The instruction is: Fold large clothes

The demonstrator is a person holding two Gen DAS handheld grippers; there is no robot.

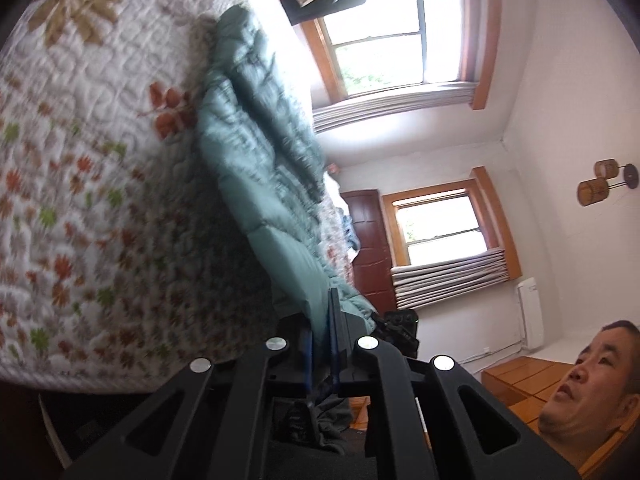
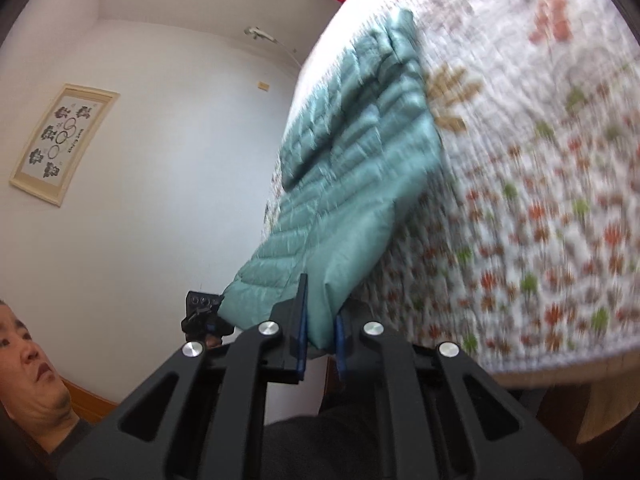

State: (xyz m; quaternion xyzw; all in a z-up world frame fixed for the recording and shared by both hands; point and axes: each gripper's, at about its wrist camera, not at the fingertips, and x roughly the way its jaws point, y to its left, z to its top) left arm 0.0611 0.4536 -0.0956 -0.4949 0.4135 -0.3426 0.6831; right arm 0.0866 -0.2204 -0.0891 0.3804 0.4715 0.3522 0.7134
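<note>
A teal quilted puffer jacket (image 1: 256, 136) lies stretched over a floral quilt on the bed (image 1: 80, 160). Its near hem is lifted off the quilt. My left gripper (image 1: 320, 320) is shut on one corner of that hem, with fabric bunched between the blue pads. My right gripper (image 2: 322, 316) is shut on the other hem corner of the jacket (image 2: 352, 160). Each wrist view shows the other gripper just beyond the hem. Both views are rolled sideways and blurred. The far end of the jacket rests on the quilt (image 2: 540, 160).
A person's face shows at the lower edge of both views (image 1: 592, 380) (image 2: 28, 364). Two wood-framed windows (image 1: 400, 32) with blinds, a brown door (image 1: 366, 240), a wall lamp (image 1: 608, 182), a wooden floor and a framed picture (image 2: 60, 140) surround the bed.
</note>
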